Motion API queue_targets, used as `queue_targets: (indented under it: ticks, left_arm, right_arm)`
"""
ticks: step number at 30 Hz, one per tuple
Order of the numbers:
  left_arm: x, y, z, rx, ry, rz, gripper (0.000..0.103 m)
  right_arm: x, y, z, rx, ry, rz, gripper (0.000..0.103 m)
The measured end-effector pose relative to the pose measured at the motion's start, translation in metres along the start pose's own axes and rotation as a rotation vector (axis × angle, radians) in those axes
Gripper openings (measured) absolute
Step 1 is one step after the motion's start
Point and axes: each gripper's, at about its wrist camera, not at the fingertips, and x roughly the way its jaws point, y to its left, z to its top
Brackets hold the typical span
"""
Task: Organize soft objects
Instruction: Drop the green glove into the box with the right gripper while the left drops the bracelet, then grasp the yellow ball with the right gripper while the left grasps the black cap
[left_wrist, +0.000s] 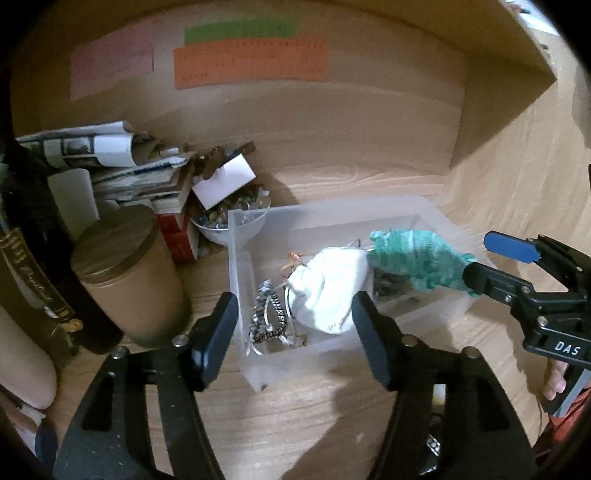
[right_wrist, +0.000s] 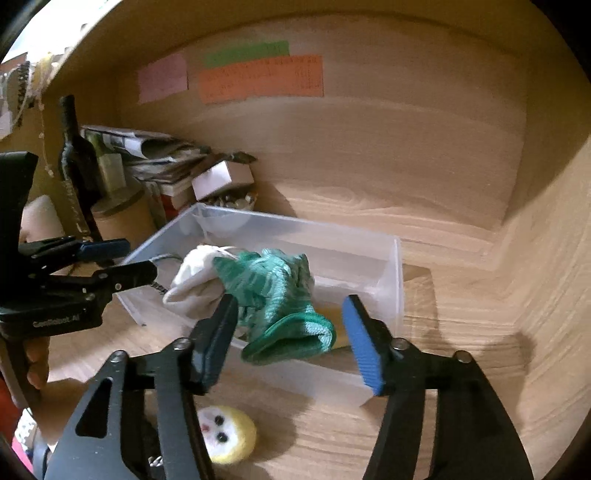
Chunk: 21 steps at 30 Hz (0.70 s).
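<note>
Here, on the wooden desk (right_wrist: 461, 369) inside its boxed alcove, my two tongs work over the clear plastic bin (left_wrist: 236, 258). My left tongs (left_wrist: 295, 332) stand with their jaws well apart, holding nothing, hovering just in front of the bin's near wall and above its end where a white cloth pouch (left_wrist: 328, 291) lies bunched inside. Beside that pouch, in the bottom of the bin, sits a black-and-white beaded bracelet (left_wrist: 267, 317) among some thin wires. My right tongs (right_wrist: 291, 332) also have their jaws spread wide, and the green knitted glove (right_wrist: 277, 291) sits between them: its cuff hangs over the bin's near edge, the rest of it draped into the bin and touching the white pouch. From the right wrist view the glove leans against the left jaw pad while the blue pad on the other side stands clear of it, so nothing is clamped. From the left wrist view the glove's end seems to meet the right tongs' dark jaw, though I cannot tell how firmly. On the desk in front of the bin, close under my right tongs, lies a small yellow plush toy (right_wrist: 229, 435) with a white face and black eyes. To the left of the bin stand a brown lidded canister (left_wrist: 125, 280), a dark bottle (right_wrist: 75, 162), a stack of newspapers (left_wrist: 110, 155) and a bowl of small trinkets (left_wrist: 229, 218). Coloured paper notes (right_wrist: 258, 74) are stuck on the back wall.
</note>
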Motion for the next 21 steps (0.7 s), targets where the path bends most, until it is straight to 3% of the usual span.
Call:
queue_targets:
  ticks: [5, 8, 14, 21]
  left_arm:
    - [-0.025, -0.001, -0.006, -0.007, -0.043, 0.004, 0.089]
    - [-0.035, -0.001, -0.012, -0.018, -0.061, 0.006, 0.099]
    - [-0.043, -0.008, -0.032, 0.007, -0.045, 0.007, 0.1]
    - [-0.037, -0.02, -0.06, 0.029, 0.042, -0.022, 0.1]
  right_arm:
    - [-0.02, 0.009, -0.003, -0.015, -0.027, 0.026, 0.071]
    - [-0.026, 0.015, -0.009, -0.027, -0.017, 0.056, 0.071]
    - [-0.013, 0.027, -0.032, -0.034, 0.085, 0.121, 0.071]
    - [0.006, 0.033, -0.056, -0.056, 0.216, 0.151, 0.068]
